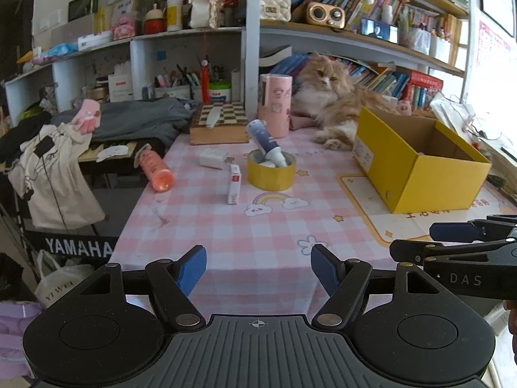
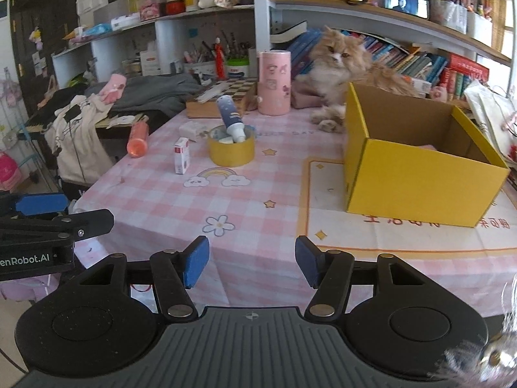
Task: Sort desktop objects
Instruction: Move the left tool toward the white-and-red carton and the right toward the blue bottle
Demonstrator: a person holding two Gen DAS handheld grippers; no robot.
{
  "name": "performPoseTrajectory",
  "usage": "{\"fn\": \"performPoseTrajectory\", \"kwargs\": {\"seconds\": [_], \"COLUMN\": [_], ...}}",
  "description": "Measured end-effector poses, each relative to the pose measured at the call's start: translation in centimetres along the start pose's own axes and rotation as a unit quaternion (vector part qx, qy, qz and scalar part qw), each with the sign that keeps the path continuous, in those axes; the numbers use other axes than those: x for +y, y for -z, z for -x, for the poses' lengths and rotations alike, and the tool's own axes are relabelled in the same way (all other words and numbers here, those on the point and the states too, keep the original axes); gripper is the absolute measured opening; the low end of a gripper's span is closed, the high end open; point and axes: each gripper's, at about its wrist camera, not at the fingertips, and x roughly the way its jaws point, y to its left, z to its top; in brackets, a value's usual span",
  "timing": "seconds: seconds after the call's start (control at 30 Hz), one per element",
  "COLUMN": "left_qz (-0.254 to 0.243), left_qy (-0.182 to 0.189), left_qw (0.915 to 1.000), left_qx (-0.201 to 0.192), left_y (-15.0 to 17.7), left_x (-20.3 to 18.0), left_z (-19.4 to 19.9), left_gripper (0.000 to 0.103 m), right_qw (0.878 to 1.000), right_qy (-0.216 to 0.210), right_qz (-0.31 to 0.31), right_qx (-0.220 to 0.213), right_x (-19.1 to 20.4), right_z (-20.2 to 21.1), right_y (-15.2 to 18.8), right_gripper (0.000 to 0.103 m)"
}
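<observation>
Left gripper [image 1: 258,270] released and empty at lower frame; right gripper [image 2: 251,265] empty too, last log steps too close to call motion. Loose items mid-frame: blue bottle [image 1: 266,142] propped tilted in yellow tape roll [image 1: 271,169], small white box [image 1: 234,183], orange bottle [image 1: 155,168] near the tablecloth edge. Risk of tipping the blue bottle or rolling the orange one off, and of startling the cat [image 1: 336,103] behind the yellow box [image 1: 416,158].

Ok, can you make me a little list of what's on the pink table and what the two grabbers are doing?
surface: pink checked tablecloth
box: yellow cardboard box, open top, right side
tape roll: yellow tape roll, blue-and-white bottle leaning in it
small carton: white carton, upright
orange bottle: orange bottle, lying down near the left edge
cat: orange cat behind the box
left gripper: open, empty
right gripper: opening, empty
</observation>
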Motion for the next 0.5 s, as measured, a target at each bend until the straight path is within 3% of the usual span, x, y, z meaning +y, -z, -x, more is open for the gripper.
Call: {"fn": "performPoseTrajectory", "kwargs": {"seconds": [0.5], "left_qz": [0.011], "left_qy": [-0.008], "left_qw": [0.9997], "left_qx": [0.018], "left_y": [-2.8], "left_x": [0.3], "left_z": [-5.7], "left_gripper": [0.073], "right_qw": [1.0], "right_qy": [-0.02], "right_qz": [0.018], "right_qx": [0.013], "right_x": [-1.5], "right_z": [-6.1], "right_y": [-4.3], "right_gripper": [0.057]}}
